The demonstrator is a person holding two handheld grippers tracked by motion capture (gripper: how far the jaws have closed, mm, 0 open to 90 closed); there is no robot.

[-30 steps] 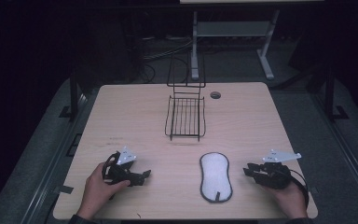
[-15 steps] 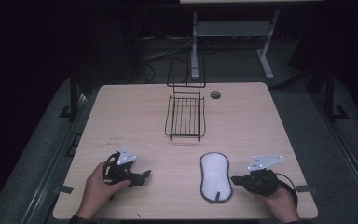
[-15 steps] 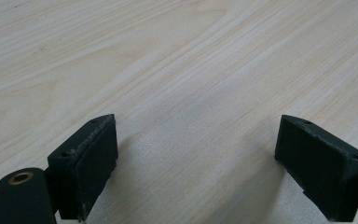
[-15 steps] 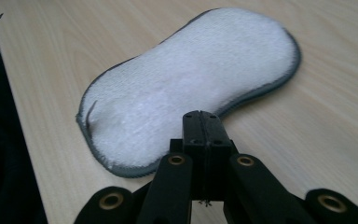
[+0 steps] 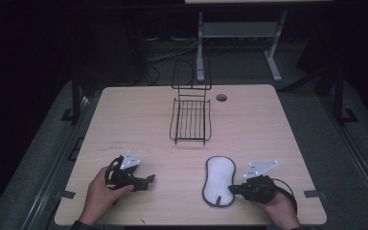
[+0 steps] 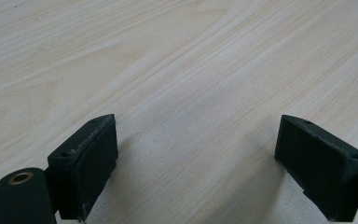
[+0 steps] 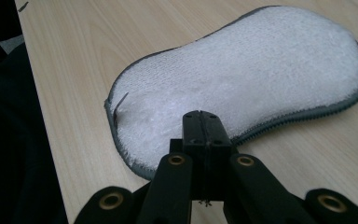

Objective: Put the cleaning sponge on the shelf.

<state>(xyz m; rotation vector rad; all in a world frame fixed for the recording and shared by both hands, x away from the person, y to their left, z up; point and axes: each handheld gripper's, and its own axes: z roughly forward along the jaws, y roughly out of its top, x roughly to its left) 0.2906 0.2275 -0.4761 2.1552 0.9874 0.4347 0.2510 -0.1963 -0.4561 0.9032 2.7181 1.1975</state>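
On the table [image 5: 268,124] there is one white scrubbing pad [image 5: 218,179] with a grey edge. There is one black wire basket [image 5: 190,120], and one small round hole [image 5: 221,97] in the tabletop. Two hand-held grippers are present: the left gripper [image 5: 146,181] and the right gripper [image 5: 232,189].

The pad [image 5: 219,180] lies on the table [image 5: 278,139], before the wire basket [image 5: 190,120].

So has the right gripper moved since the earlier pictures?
Yes. In the high view the right gripper has slid left along the table toward the white pad, its shut tip now at the pad's near edge.
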